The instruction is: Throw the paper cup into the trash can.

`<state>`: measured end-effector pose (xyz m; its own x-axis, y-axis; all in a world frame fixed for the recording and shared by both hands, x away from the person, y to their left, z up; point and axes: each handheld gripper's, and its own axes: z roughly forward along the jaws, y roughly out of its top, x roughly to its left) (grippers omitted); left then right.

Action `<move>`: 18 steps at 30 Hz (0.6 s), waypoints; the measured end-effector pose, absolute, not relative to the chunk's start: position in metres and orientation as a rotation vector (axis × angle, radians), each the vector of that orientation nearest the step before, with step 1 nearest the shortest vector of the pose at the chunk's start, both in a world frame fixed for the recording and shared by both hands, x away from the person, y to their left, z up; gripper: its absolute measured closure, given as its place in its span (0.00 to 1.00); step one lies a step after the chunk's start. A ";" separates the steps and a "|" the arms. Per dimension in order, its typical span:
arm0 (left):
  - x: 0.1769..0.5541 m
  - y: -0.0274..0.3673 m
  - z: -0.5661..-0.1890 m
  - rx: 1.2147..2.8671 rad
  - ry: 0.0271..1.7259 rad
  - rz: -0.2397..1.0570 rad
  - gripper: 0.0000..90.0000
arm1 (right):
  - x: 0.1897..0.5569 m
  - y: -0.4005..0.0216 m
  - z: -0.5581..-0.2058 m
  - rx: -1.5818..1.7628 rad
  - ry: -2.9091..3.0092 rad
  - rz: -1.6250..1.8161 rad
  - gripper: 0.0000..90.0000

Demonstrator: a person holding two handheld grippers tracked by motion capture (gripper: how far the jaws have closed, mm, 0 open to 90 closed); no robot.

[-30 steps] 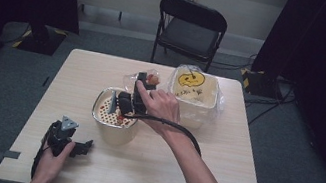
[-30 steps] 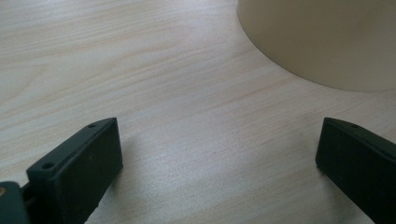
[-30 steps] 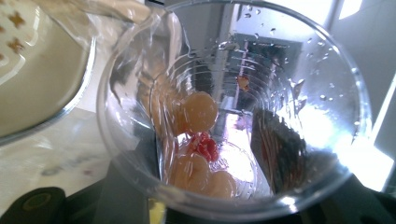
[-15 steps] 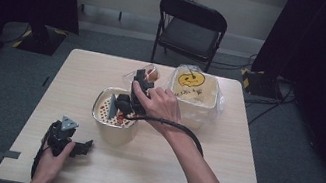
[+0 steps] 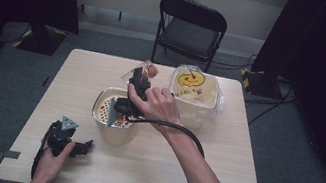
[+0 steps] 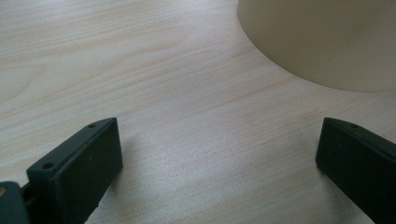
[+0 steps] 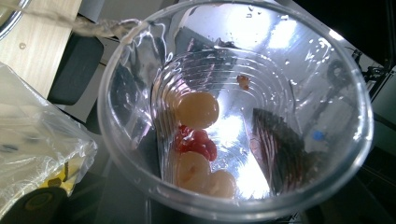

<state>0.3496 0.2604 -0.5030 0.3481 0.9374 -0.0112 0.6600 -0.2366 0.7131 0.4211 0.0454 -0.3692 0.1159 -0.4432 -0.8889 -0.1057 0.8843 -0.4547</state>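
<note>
My right gripper point(image 5: 138, 82) is shut on a clear plastic cup point(image 5: 147, 70), held tilted just above the far rim of a cream bowl point(image 5: 114, 122) with red-flecked contents. In the right gripper view the cup point(image 7: 299, 70) opens toward the camera; several pale orange balls point(image 7: 198, 109) and red bits point(image 7: 198, 142) cling near its bottom. My left gripper point(image 5: 79, 147) lies on the table point(image 5: 218, 172) at the front left, jaws open with nothing between them. In the left gripper view my left gripper point(image 6: 217, 144) faces bare wood, with the bowl's wall point(image 6: 327, 42) just beyond.
A tub with a yellow smiley lid, wrapped in a clear plastic bag point(image 5: 192, 90), stands right of the cup; the bag point(image 7: 42, 149) lies close beside it. A black folding chair point(image 5: 190, 25) is behind the table. Cables trail from both grippers.
The right hand has turned a little over the bowl with the cup still gripped. The left gripper has kept still.
</note>
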 end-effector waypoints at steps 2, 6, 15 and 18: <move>0.350 0.260 -0.503 1.986 1.389 0.569 0.00 | 0.421 0.045 -0.369 -0.479 1.433 -0.275 0.59; 0.350 0.261 -0.503 1.991 1.386 0.572 0.00 | 0.420 0.045 -0.372 -0.514 1.386 -0.327 0.59; 0.350 0.261 -0.503 1.990 1.386 0.572 0.00 | 0.420 0.046 -0.372 -0.602 1.315 -0.384 0.59; 0.350 0.261 -0.503 1.990 1.385 0.573 0.00 | 0.421 0.046 -0.372 -0.611 1.314 -0.395 0.59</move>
